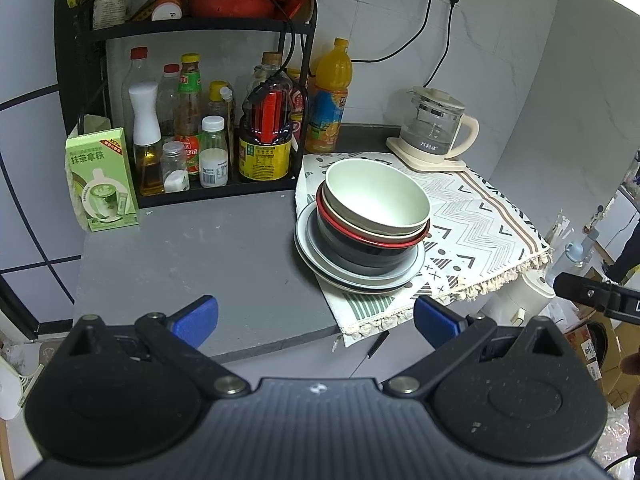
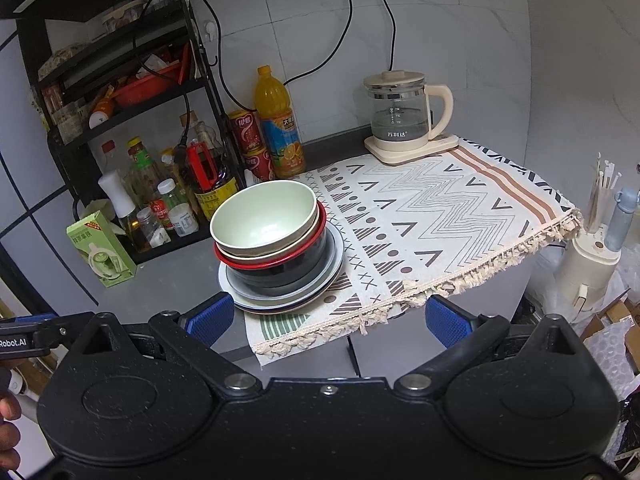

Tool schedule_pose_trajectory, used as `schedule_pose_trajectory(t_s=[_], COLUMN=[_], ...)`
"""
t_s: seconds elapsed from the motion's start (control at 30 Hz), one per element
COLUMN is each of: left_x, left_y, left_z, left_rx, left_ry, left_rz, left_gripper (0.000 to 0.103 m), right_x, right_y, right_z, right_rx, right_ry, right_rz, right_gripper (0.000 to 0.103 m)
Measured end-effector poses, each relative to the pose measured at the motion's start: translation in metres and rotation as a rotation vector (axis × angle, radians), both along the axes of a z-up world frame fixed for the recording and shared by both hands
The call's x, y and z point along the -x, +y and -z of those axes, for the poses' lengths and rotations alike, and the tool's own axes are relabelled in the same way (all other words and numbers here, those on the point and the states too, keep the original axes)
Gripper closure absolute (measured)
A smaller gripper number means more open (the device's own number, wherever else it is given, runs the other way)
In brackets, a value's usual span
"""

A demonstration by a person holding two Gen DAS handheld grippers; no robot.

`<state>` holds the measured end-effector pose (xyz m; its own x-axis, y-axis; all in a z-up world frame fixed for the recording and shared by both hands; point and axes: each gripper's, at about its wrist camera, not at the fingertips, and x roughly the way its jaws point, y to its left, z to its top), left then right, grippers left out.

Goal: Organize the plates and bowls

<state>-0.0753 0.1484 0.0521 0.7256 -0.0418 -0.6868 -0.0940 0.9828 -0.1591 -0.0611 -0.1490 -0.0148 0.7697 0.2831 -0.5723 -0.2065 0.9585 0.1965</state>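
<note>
A stack of dishes stands on the left edge of a patterned cloth (image 1: 480,216). On top is a pale green bowl (image 1: 376,196), nested in a cream bowl and a red-rimmed black bowl (image 1: 368,246), all on stacked grey plates (image 1: 360,276). The stack also shows in the right wrist view, with the green bowl (image 2: 264,218) over the plates (image 2: 280,294). My left gripper (image 1: 316,320) is open and empty, back from the counter's front edge. My right gripper (image 2: 328,318) is open and empty, in front of the stack.
A black rack of sauce bottles (image 1: 200,128) stands at the back left beside a green matcha box (image 1: 102,184). An orange juice bottle (image 1: 330,96) and a glass kettle (image 1: 438,128) stand at the back. Grey counter (image 1: 200,248) lies left of the stack.
</note>
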Motion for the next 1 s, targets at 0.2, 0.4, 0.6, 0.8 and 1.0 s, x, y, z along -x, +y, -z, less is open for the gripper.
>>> schedule_pose_trajectory(t_s=[0.2,0.4,0.6,0.8,1.0], left_x=[0.0005,0.0008,0.0006,-0.0015,-0.0065], left_y=[-0.0017,-0.0048,-0.0035,-0.0034,-0.0035], left_z=[-0.0003,-0.0009,-0.0005,0.0025,0.0043], left_rx=[0.0,-0.012,-0.004,0.004,0.007], left_ry=[0.0,-0.002,-0.001,0.01,0.018], left_rz=[0.004,0.019,0.024,0.028,0.036], left_gripper=[0.0,0.0,0.0,0.0,0.0], right_x=[0.0041,0.0052,0.0069,0.0047,0.0042], right_y=[-0.0003,-0.0002,0.0008,0.0016,0.0011], right_z=[-0.0029,-0.0034,-0.0025,0.0016,0.0033], right_rx=[-0.003,0.003,0.008,0.008,0.015], right_ry=[-0.01,-0.009,-0.009,0.0,0.002], right_rz=[0.003,0.001,0.001,0.006,0.021], right_gripper=[0.0,0.0,0.0,0.0,0.0])
